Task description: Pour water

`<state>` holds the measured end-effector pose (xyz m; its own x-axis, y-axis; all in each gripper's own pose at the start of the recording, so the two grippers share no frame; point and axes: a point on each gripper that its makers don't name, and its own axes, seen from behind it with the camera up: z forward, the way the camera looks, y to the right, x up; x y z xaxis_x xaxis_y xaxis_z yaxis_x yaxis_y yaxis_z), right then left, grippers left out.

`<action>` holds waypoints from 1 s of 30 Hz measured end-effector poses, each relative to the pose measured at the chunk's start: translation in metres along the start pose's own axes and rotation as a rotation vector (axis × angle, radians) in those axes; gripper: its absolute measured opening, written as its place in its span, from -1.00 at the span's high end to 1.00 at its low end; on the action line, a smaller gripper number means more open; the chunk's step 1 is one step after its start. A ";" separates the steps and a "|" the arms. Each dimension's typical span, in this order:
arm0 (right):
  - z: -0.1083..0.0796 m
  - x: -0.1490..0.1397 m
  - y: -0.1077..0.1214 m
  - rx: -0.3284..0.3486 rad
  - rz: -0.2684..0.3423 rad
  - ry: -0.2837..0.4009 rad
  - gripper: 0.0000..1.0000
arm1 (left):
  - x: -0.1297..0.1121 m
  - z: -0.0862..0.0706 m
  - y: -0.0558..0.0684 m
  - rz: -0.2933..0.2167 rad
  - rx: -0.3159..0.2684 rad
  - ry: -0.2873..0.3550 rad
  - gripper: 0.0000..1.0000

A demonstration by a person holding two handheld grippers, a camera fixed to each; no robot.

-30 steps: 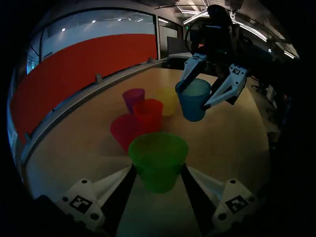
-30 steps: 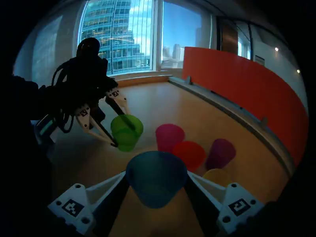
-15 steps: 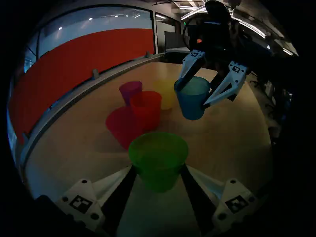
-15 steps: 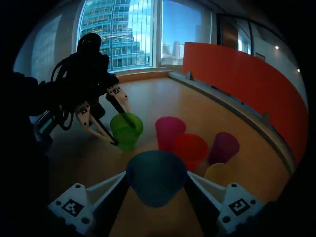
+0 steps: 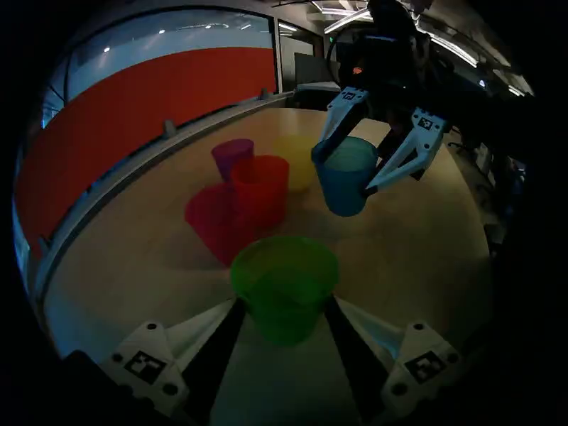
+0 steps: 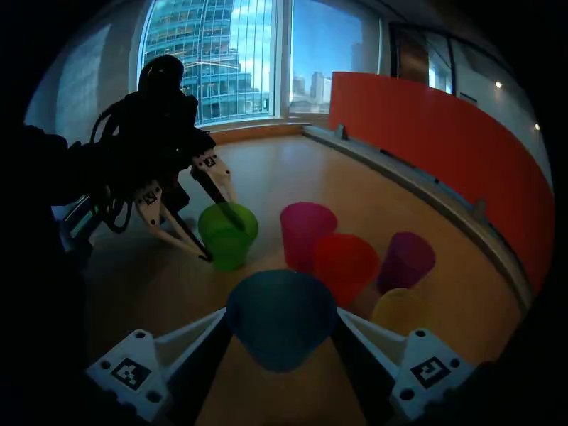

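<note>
**A:** Left gripper view first. What have you got?

**B:** My left gripper [image 5: 284, 302] is clamped on the green cup [image 5: 284, 280], one finger on each side, held up off the desk [image 5: 135, 270]. Across from me my right gripper [image 5: 346, 172] pinches the blue cup [image 5: 345, 195], also in the air.

**A:** Anything move in the last second?

**B:** Only a little. The red cup [image 5: 260, 188], pink cup [image 5: 208, 224], purple cup [image 5: 231, 152] and yellow cup [image 5: 298, 160] have slid a touch left and look bigger, so I'm drifting in. The blue cup has barely shifted and isn't tipping.

**A:** And the right gripper view?

**B:** The same from the other side. My right gripper [image 6: 282, 316] is closed around the blue cup [image 6: 282, 326]. The left gripper [image 6: 219, 232] carries the green cup [image 6: 228, 241] over by the window. The pink cup [image 6: 307, 228] and red cup [image 6: 346, 264] have crept closer.

**A:** So where is the pour?

**B:** Not started, I'd say. Both cups are near upright and well apart, and I can't make out any water in either.

**A:** Any labels?

**B:** None on the cups. There are only black-and-white square markers [image 5: 145, 366] on my gripper fingers, and no words I can read.
</note>
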<state>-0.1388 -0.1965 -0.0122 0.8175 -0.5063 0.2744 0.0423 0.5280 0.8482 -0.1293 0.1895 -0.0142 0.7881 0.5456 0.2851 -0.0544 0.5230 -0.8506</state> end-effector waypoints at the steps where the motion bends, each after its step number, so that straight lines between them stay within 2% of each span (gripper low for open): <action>1: 0.000 0.000 0.000 0.000 0.000 0.000 -0.83 | 0.000 0.000 0.000 -0.002 0.000 0.000 -0.57; 22: 0.012 -0.016 -0.007 -0.005 0.010 -0.014 -0.83 | -0.010 -0.004 -0.001 -0.028 0.004 -0.007 -0.59; 30: 0.013 -0.021 -0.009 -0.004 0.022 -0.016 -0.83 | -0.009 -0.005 -0.003 -0.023 0.010 -0.007 -0.61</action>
<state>-0.1640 -0.1995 -0.0196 0.8090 -0.5055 0.2999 0.0267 0.5414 0.8404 -0.1334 0.1795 -0.0164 0.7848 0.5378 0.3080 -0.0422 0.5421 -0.8392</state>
